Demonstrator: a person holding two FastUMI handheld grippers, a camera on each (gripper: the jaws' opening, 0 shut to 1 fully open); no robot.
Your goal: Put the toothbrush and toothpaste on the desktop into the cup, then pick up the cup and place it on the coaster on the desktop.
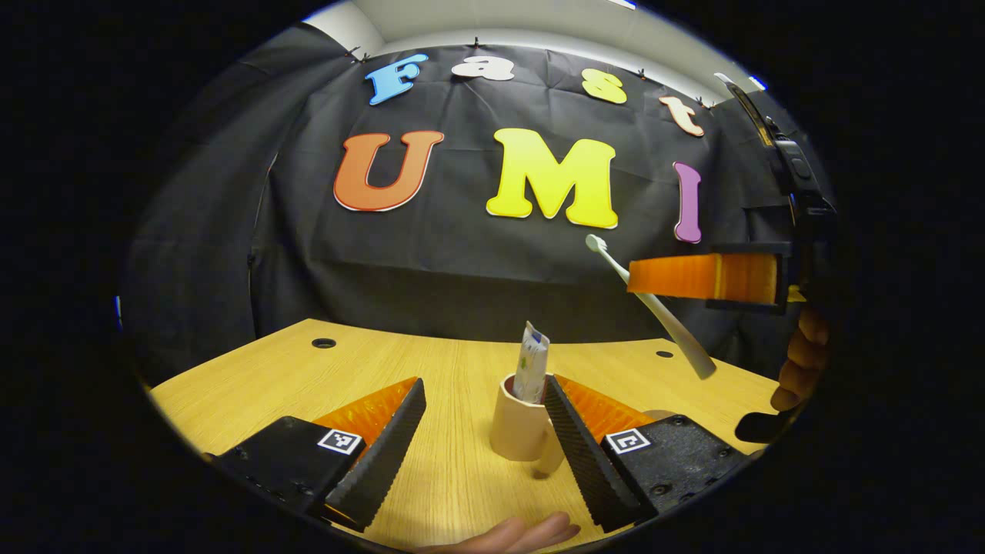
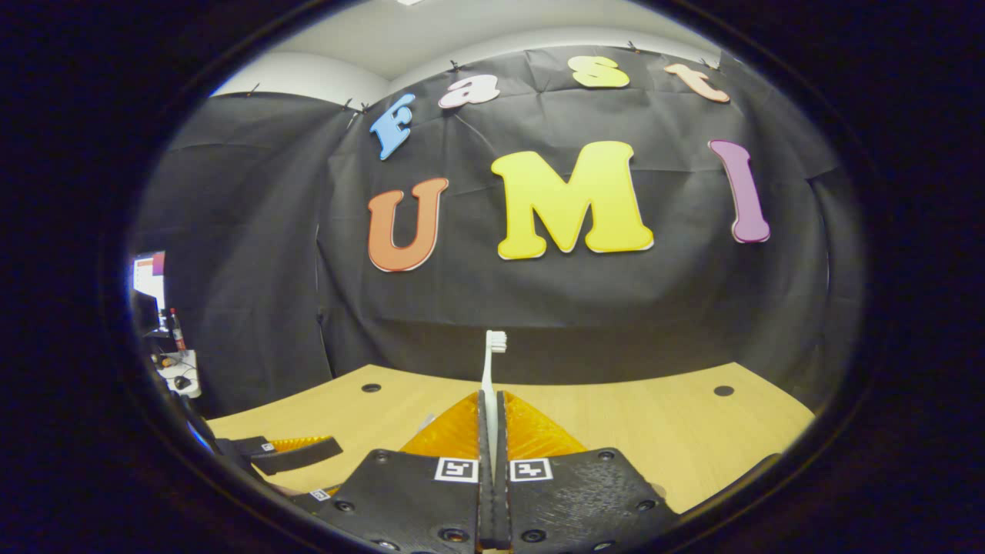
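Observation:
A beige cup (image 1: 517, 425) stands upright on the wooden desk (image 1: 454, 362) with the toothpaste tube (image 1: 532, 360) upright inside it. My left gripper (image 1: 485, 385) is open, and the cup sits between its fingers, close against the right-hand one. In the air above and to the right of the cup, my right gripper (image 1: 639, 286) is shut on the white toothbrush (image 1: 668, 322), which slants with its bristle head up and to the left. In the right gripper view the toothbrush (image 2: 490, 369) rises straight up out of that shut gripper (image 2: 492, 404).
The desk has small round holes (image 1: 323, 342) near its back edge, and the black cloth wall hangs just behind it. A hand (image 1: 800, 362) holds the right gripper. Fingertips (image 1: 512, 535) show at the bottom of the left gripper view. The left gripper (image 2: 296, 454) lies low at the left.

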